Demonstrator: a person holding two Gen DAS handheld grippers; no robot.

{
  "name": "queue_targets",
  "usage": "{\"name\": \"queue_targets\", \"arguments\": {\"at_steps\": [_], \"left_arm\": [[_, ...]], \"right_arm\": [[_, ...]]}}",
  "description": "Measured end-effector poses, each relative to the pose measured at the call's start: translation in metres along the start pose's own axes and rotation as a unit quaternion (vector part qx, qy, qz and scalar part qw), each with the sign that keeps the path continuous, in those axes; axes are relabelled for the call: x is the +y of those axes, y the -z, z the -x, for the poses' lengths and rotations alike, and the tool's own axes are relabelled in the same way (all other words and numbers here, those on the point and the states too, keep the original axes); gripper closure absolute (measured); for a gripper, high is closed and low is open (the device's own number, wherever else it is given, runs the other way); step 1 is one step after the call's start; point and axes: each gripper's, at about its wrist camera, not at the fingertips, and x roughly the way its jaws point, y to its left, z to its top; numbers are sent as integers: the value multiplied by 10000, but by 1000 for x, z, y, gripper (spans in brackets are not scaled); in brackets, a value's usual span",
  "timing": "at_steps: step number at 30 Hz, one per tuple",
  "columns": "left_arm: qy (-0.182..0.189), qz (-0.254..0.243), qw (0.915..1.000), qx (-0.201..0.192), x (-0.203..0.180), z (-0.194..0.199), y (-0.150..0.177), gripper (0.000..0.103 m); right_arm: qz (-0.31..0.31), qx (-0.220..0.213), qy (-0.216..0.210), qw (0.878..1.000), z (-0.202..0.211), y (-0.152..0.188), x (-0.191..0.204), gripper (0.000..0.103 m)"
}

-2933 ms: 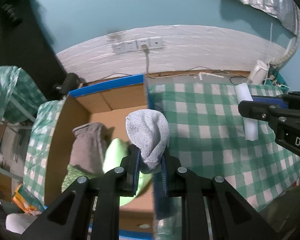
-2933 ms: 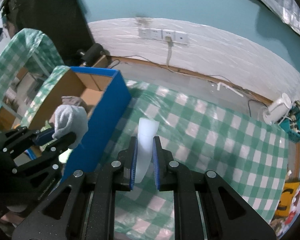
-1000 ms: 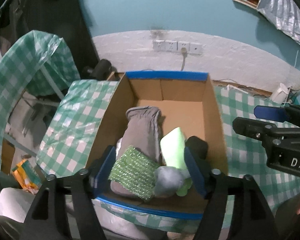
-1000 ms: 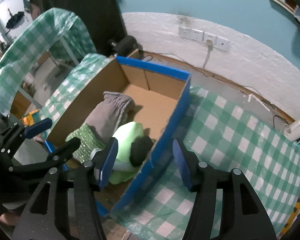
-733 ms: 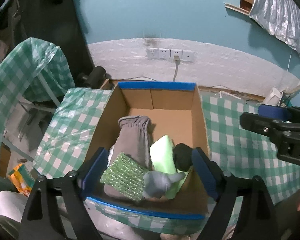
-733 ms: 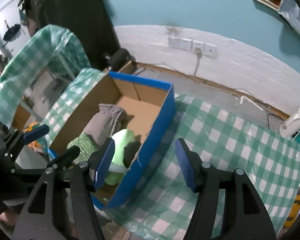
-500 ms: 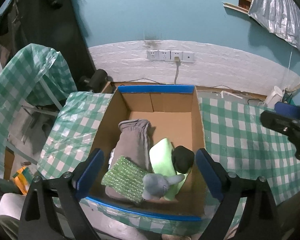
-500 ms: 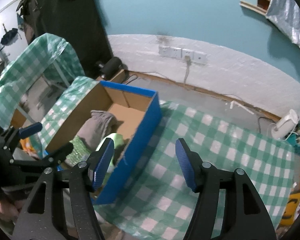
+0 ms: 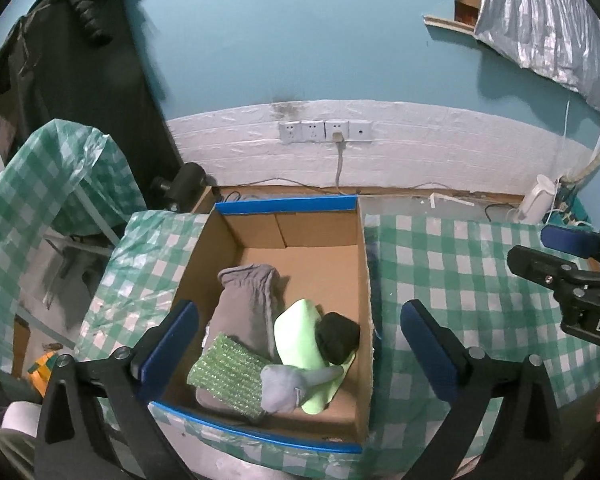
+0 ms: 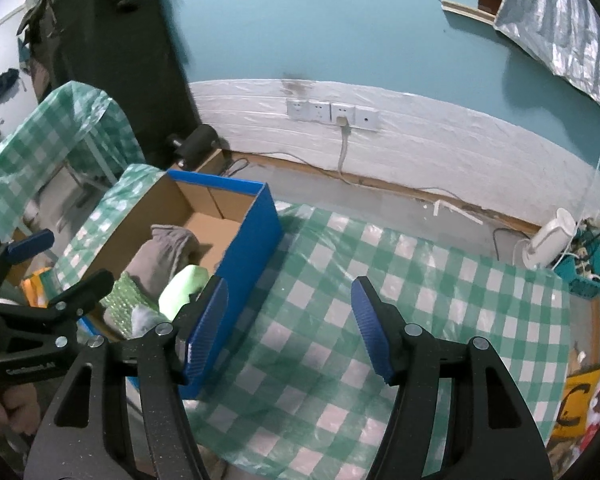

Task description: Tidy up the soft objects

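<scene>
Soft objects now lie together in the cardboard box [image 9: 362, 280] at the centre of the left wrist view: a grey sock [image 9: 250, 304], a green scrubbing pad [image 9: 226, 376], a lime-green sponge [image 9: 298, 332], a black lump [image 9: 337, 338] and a small grey rolled sock [image 9: 286, 386] at the near end. Three seconds ago the left gripper [image 9: 296, 340] pinched that grey sock above the box and the right gripper [image 10: 288, 322] clamped a white roll; neither is held now. The sock rests on the lime sponge, while the white roll cannot be made out in either view.

Left jaws are opening, at their widest, with nothing pressed between them; the box contents only show through the gap. Right jaws stand apart and empty over the green checked tablecloth [image 10: 440, 280], in the lower middle of the right wrist view. Both cameras take in more of the room than a second ago, so the hands have pulled back from the box.

No loose soft item shows on the cloth at right, which suggests the sorting is close to finished, unless something lies outside both views.
</scene>
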Motion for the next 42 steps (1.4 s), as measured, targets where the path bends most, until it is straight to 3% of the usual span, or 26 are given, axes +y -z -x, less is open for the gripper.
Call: {"name": "queue_targets", "arguments": {"at_steps": [11,42], "left_arm": [[-67,68,9996,281,-2,-11,0,2],[30,7,9994,342,-7,-9,3,2]], "right_arm": [[-86,53,-32,9999,-4,2,-11,39],[-85,135,-69,9998,-8,2,-10,39]]}}
